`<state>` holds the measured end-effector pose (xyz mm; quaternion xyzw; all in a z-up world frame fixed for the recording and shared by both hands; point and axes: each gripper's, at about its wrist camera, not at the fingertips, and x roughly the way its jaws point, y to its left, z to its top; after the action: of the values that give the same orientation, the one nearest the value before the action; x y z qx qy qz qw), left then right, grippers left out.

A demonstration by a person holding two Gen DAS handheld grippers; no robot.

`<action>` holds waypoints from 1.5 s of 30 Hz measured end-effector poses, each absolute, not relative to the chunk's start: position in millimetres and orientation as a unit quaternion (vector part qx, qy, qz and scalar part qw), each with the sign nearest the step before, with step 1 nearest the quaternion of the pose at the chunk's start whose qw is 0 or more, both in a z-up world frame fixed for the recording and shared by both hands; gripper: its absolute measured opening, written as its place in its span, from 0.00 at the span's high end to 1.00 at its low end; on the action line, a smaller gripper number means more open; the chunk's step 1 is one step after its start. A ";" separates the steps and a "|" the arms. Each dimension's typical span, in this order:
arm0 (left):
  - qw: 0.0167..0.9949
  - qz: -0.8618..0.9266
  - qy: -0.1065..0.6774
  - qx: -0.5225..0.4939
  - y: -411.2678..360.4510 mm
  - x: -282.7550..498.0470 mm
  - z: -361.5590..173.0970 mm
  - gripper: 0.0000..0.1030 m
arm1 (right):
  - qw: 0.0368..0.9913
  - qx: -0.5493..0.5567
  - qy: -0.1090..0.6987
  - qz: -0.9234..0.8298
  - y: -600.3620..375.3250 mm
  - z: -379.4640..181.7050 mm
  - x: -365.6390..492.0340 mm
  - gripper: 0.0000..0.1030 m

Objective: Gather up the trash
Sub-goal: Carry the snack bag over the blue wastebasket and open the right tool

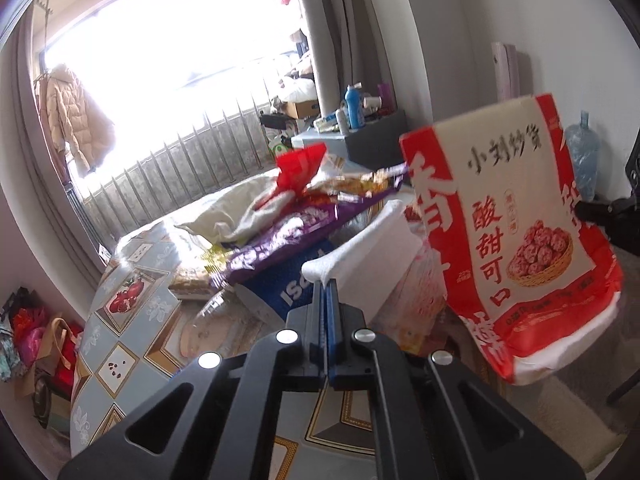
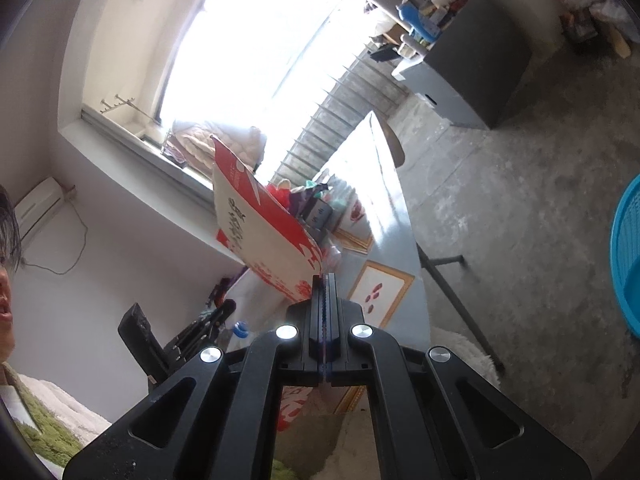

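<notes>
While L gripper (image 1: 326,286) pinches white wrapper (image 1: 372,240), R gripper (image 2: 325,280) clamps snack bag (image 2: 260,236) edge.

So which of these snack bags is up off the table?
The red and white snack bag, pinched by the right gripper; the purple bag lies in the pile.

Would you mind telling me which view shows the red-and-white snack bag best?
The left wrist view: the snack bag faces the camera, its print and picture readable. The right wrist view shows the bag edge-on and foreshortened, pinched in the right gripper.
</notes>
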<state>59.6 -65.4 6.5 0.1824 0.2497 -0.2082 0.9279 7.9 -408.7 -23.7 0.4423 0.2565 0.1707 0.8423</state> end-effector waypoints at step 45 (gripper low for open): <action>0.724 -0.524 0.378 0.240 -532.9 54.9 -32.9 0.99 | 0.857 0.264 0.321 -0.306 -552.4 -72.7 -83.2 1.00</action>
<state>54.9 -532.9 -32.9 0.2399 0.3785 -0.5241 0.7242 -83.2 -552.4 -72.7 0.2636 0.3215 -0.3059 0.8565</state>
